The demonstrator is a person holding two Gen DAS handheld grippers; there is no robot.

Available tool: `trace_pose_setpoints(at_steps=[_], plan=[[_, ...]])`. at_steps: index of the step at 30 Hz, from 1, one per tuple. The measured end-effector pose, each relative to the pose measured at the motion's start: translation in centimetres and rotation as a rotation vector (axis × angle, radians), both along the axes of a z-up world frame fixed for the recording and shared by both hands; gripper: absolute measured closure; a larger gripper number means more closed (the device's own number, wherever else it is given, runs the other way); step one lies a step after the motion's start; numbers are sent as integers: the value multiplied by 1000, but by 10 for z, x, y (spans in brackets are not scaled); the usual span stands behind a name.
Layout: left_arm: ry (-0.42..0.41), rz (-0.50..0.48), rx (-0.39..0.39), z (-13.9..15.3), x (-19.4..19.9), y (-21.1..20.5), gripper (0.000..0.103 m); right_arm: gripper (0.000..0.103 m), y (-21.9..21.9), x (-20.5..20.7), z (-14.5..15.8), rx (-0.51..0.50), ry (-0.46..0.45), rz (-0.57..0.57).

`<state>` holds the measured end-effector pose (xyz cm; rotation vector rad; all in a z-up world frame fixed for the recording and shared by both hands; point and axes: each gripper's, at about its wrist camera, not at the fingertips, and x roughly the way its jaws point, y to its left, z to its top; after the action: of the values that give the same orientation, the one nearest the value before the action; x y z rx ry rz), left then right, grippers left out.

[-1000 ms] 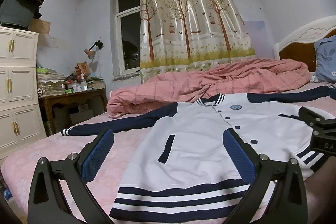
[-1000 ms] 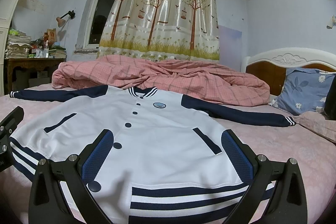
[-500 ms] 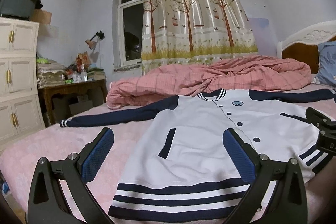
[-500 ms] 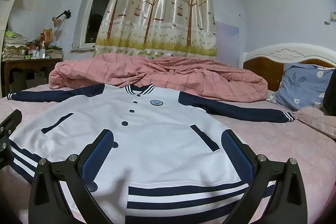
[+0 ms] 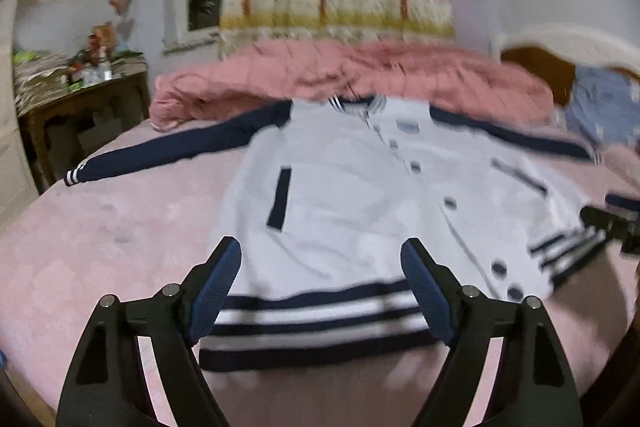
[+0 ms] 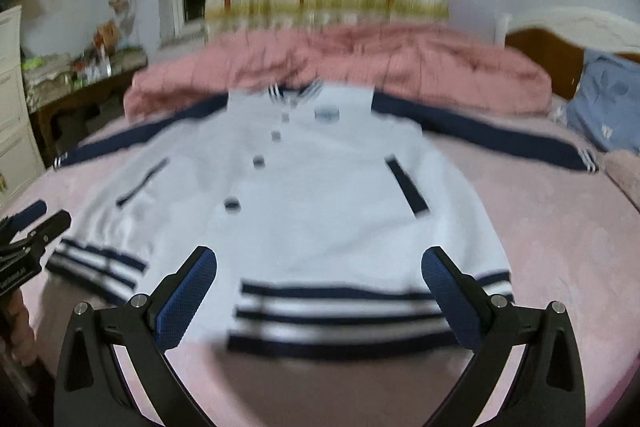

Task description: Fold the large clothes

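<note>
A white varsity jacket (image 5: 340, 195) with navy sleeves and a striped hem lies flat, front up, on the pink bed; it also shows in the right wrist view (image 6: 320, 195). My left gripper (image 5: 322, 279) is open and empty, above the hem on the jacket's left half. My right gripper (image 6: 320, 283) is open and empty, above the hem on the jacket's right half. Each gripper shows at the edge of the other's view: the right one (image 5: 612, 223) and the left one (image 6: 28, 235). Both views are blurred by motion.
A crumpled pink quilt (image 5: 352, 75) lies behind the jacket's collar. A blue floral pillow (image 6: 608, 107) and a wooden headboard (image 6: 544, 59) are at the right. A cluttered wooden desk (image 5: 80, 107) and white drawers (image 6: 12, 99) stand left of the bed (image 5: 104, 247).
Both grippers have risen and tilted down, so the jacket is seen more from above. Both stay open. The jacket has not moved.
</note>
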<state>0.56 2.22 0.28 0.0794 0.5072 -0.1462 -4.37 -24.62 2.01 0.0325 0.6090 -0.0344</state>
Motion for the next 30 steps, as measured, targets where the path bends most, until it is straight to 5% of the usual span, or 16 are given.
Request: trace_pose_setpoints(at_steps=[10, 19, 23, 27, 30], plan=[[211, -229, 277, -40, -17, -36, 28, 1, 4, -11, -38, -260, 257, 200], [220, -148, 353, -47, 24, -39, 22, 2, 3, 18, -58, -340, 259, 148], [171, -61, 371, -46, 47, -29, 43, 2, -3, 35, -59, -360, 222, 140], [177, -3, 335, -47, 58, -10, 86, 14, -3, 31, -60, -389, 198, 175], [133, -11, 343, -43, 49, -10, 95, 22, -4, 26, -59, -456, 190, 177]])
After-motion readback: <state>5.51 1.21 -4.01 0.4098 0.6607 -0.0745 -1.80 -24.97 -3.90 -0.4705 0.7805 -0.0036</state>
